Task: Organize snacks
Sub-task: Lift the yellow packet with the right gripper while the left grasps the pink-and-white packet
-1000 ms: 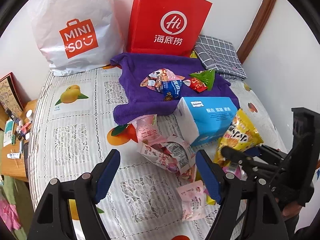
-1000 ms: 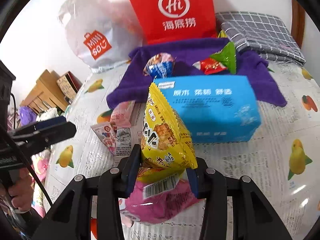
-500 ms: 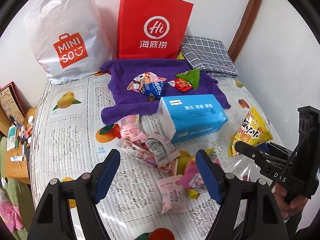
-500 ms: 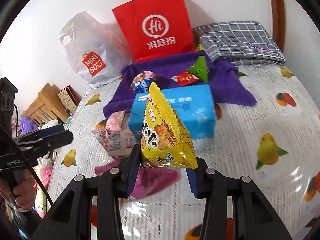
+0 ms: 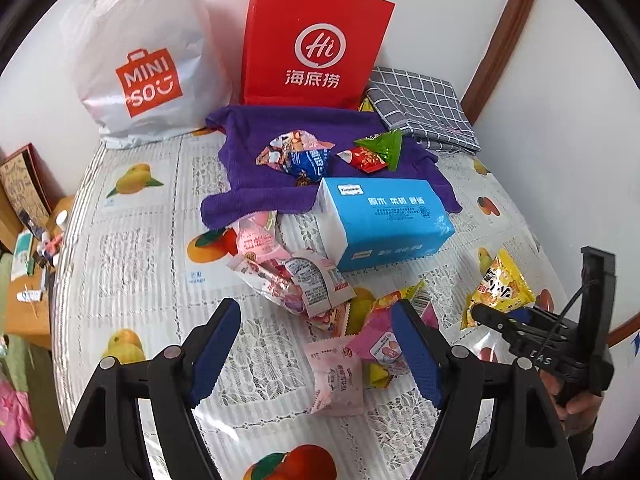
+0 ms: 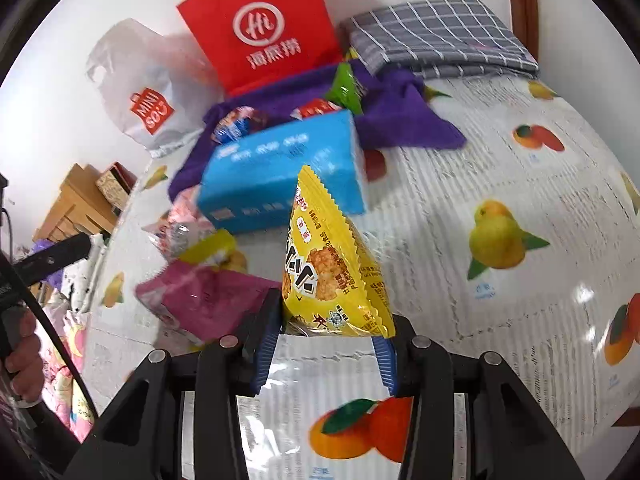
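My right gripper [image 6: 326, 326] is shut on a yellow snack packet [image 6: 328, 268] and holds it above the table's right part; the packet [image 5: 498, 286] also shows in the left wrist view. My left gripper [image 5: 316, 332] is open and empty above a heap of pink snack packets [image 5: 288, 276], with a pale pink packet [image 5: 336, 376] and a magenta packet [image 5: 380, 340] between its fingers. More snacks [image 5: 298, 154] and a green packet [image 5: 382, 148] lie on a purple towel [image 5: 256, 184].
A blue tissue pack [image 5: 384, 220] lies mid-table on the fruit-print cloth [image 5: 132, 248]. A red Hi bag [image 5: 316, 44] and a white Miniso bag [image 5: 140, 52] stand at the back wall. A grey checked cloth [image 5: 424, 108] lies back right. A wooden shelf [image 6: 76, 200] stands left.
My right gripper has lifted the yellow packet and carried it right, away from the heap. My left gripper has pulled back and risen, still open.
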